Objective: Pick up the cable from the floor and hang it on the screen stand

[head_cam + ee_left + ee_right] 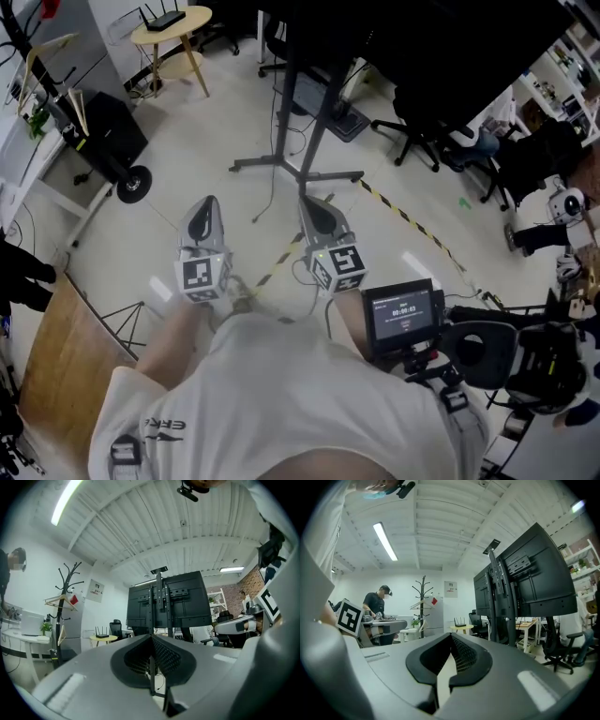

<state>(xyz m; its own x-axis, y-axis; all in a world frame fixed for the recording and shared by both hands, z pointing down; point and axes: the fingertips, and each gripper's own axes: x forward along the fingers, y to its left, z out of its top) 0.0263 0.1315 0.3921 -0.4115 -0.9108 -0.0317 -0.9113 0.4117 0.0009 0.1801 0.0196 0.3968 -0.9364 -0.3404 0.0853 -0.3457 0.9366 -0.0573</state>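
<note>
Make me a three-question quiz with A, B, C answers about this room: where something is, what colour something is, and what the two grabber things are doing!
1. In the head view, where is the round table from the screen stand?
A. left
B. right
C. under it

2. What colours are the stripes on the floor tape?
A. red and white
B. yellow and black
C. blue and green

3. How are the left hand-held gripper and the right hand-held gripper?
A. both open
B. both shut and empty
C. both holding a cable

Answers:
1 A: the table sits upper left, the stand mid-picture.
2 B: the stripes show yellow and black.
3 B: each one's jaws meet with nothing between.
</note>
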